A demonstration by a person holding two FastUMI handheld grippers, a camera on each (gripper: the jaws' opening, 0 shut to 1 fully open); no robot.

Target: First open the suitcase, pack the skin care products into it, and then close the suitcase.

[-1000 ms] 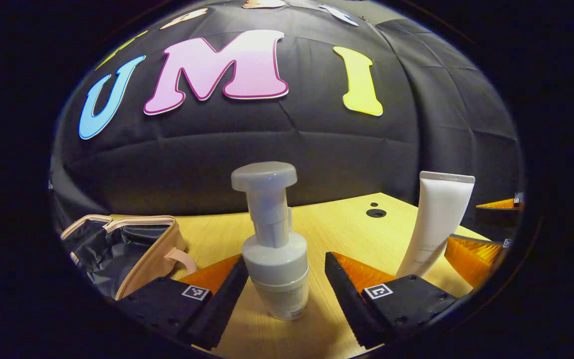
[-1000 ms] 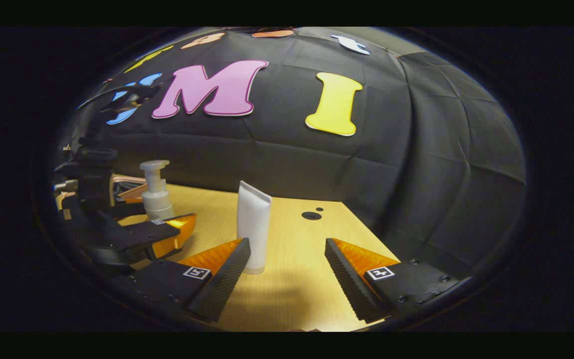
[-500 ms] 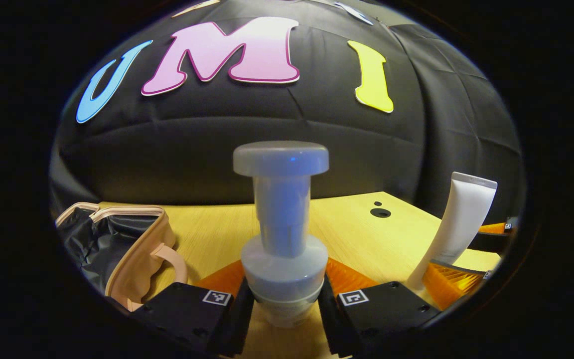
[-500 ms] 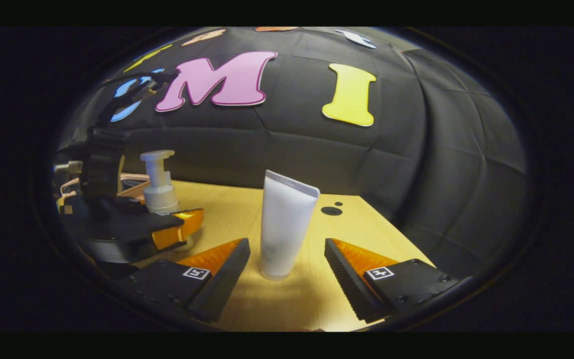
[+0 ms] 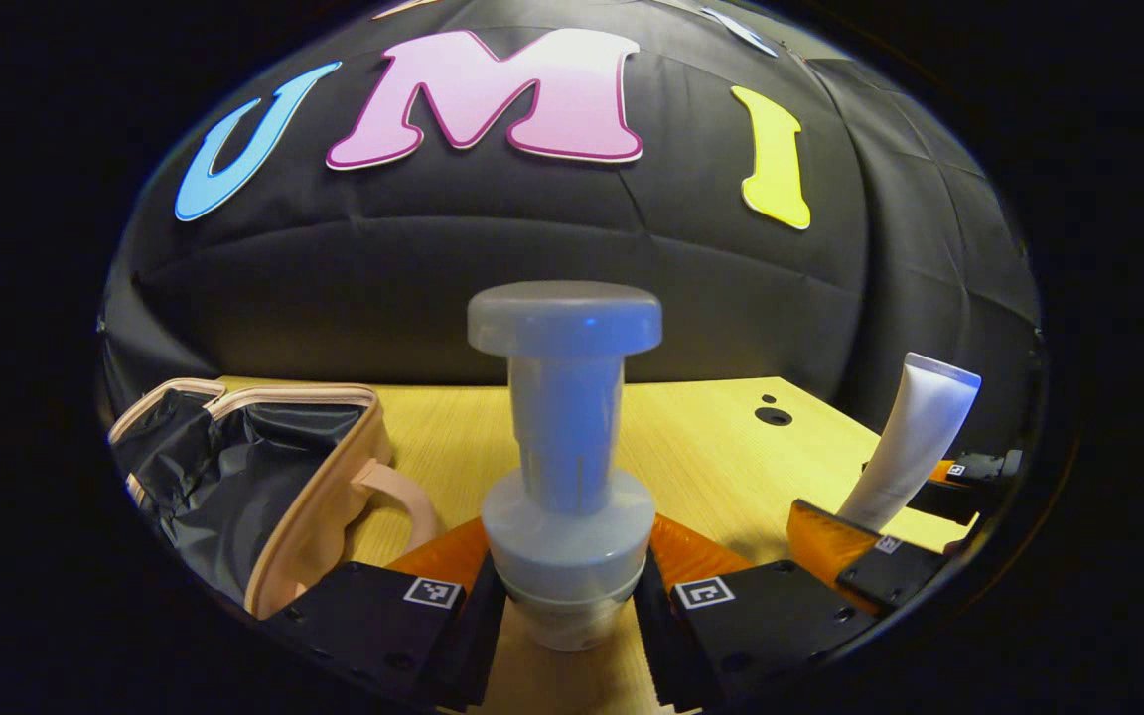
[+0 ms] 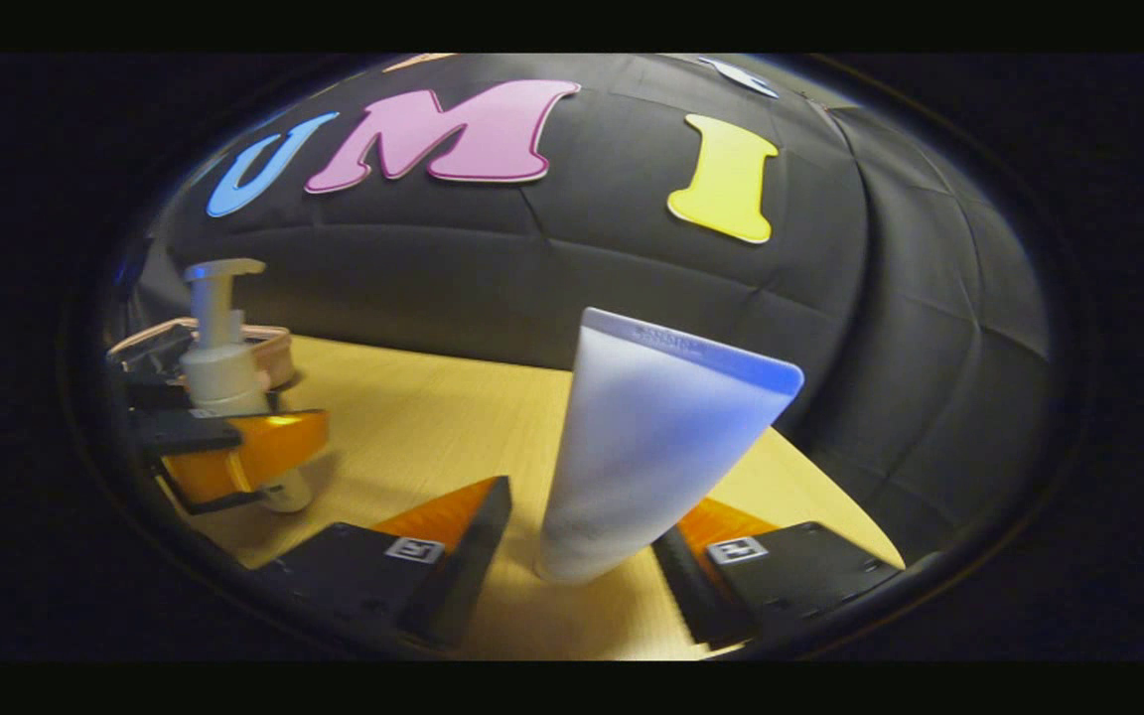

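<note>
Left gripper [image 5: 567,616] clamps the pump bottle [image 5: 564,467] low for a steady lift toward the open suitcase [image 5: 244,487]; right gripper [image 6: 572,571], jaws narrowing, seemingly not yet gripping the tube [image 6: 656,437]

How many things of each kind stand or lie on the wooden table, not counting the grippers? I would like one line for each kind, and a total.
Pump bottle: 1
Squeeze tube: 1
Suitcase, open: 1
Total: 3
</note>
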